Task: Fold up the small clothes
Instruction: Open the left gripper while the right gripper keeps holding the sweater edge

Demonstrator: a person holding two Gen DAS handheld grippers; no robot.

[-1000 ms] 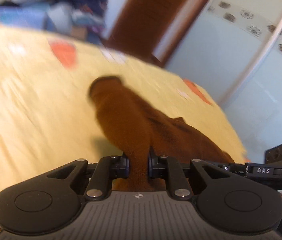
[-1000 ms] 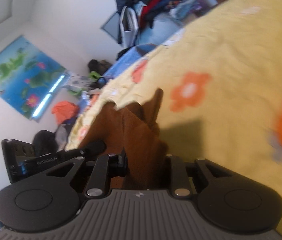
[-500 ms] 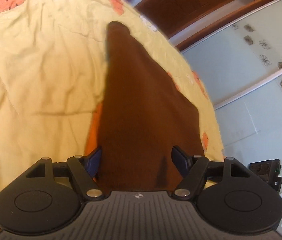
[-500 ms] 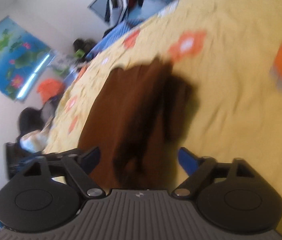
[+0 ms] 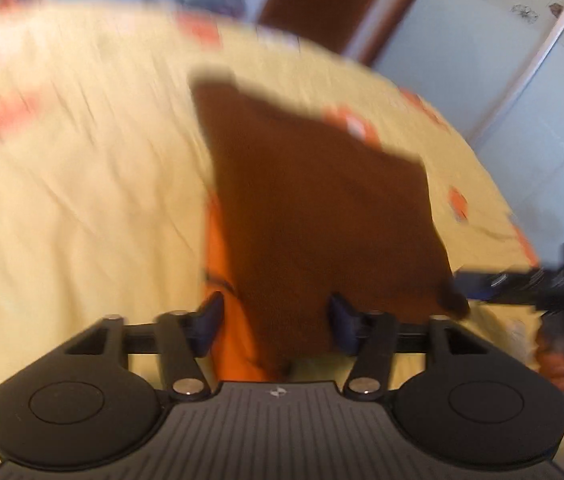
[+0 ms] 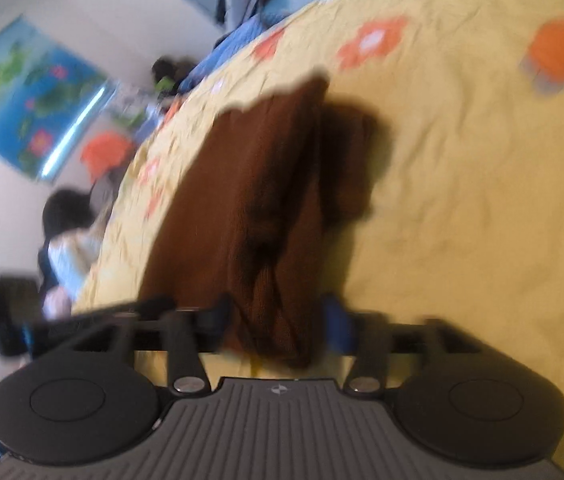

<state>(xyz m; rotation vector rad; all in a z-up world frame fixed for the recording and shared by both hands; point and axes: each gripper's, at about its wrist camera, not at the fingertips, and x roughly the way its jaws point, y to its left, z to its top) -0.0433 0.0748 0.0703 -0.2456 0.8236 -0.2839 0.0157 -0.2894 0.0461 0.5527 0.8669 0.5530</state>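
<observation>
Broadly, everything is laid out on the yellow flowered bedspread (image 5: 81, 184), and the brown garment (image 5: 314, 208) is taken as the landmark for all that follows. The garment is spread flat on the bedspread, with one narrow end reaching away from the camera and its near hem lying at the grippers; in the right wrist view a darker, bunched fold of the same cloth (image 6: 346, 160) is seen along its right edge. A large orange flower print (image 5: 221, 280) on the bedspread is partly covered by the garment's left edge. The step in hand is judged to be a re-grip of the near hem for the next fold, though heavy blur leaves the fine detail unclear. The left gripper (image 5: 273, 324) is held at the garment's near left corner, its jaws parted with the cloth lying between them and not pinched. The right gripper (image 6: 277, 326) is held at the near right part of the hem, its jaws likewise spread apart on either side of the cloth, gripping nothing. For the step to be done well, both grippers should be lowered until the hem is truly between the fingers, and only one layer edge should be caught at each corner. The bunched fold on the right should be smoothed or taken up with the hem, or the fold will likely come out crooked. Both corners are best lifted evenly and carried together towards the garment's far end.
</observation>
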